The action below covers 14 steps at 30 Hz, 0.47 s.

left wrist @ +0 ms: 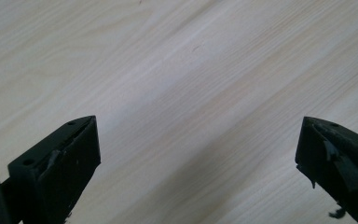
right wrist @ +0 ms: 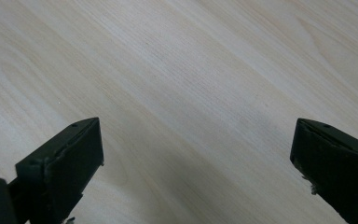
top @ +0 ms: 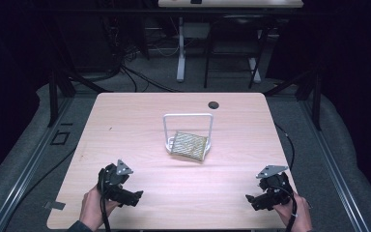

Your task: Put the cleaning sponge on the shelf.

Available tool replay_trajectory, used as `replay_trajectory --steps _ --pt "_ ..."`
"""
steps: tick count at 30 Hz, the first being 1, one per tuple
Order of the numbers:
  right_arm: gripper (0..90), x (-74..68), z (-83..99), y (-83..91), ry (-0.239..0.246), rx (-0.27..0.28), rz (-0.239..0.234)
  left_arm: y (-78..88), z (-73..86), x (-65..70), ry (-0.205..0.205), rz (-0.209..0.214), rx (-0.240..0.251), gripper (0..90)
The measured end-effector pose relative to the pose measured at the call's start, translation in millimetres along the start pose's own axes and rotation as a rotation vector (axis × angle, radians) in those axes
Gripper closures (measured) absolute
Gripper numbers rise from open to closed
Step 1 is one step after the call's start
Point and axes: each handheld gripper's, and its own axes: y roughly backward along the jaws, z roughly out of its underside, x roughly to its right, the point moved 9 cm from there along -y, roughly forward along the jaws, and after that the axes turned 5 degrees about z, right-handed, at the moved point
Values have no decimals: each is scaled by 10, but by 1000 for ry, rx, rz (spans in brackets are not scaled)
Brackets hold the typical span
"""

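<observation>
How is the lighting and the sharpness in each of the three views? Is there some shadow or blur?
High view: the table is evenly lit, the room behind is very dark, and the small rack is slightly soft. Left gripper view: the wood grain is sharp; the near black jaws are blurred, with a faint shadow between them. Right gripper view: the same, with a soft shadow on the wood near the lower middle.

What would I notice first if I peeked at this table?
First the white wire rack in the middle of the wooden table, with a shiny golden mat lying on its base. Then the two black tongs at the near edge, left tongs and right tongs, both wide open and holding nothing.
</observation>
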Motion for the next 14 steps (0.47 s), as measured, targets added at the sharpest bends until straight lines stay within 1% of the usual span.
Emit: replay_trajectory --steps 1,2,3,4,5,7,11,14 --pt "21 0 0 0 0 0 0 -9 44 -17 13 -1 5 0" --pt "24 6 9 -8 -1 -6 2 -16 87 -28 19 9 3 0" --pt "28 9 12 -11 0 -8 4 -33 155 -58 25 15 -9 0" --pt "28 9 12 -11 0 -8 4 -33 155 -58 25 15 -9 0" --pt "32 15 15 -19 4 -14 4 -38 179 -92 39 19 2 0" --pt "32 14 13 -23 4 -15 5 -41 181 -115 50 23 9 0" --pt "32 8 16 -31 6 -17 -2 -59 171 -108 55 32 19 0" --pt "34 20 20 -38 6 -16 -2 -68 169 -96 49 37 18 0"
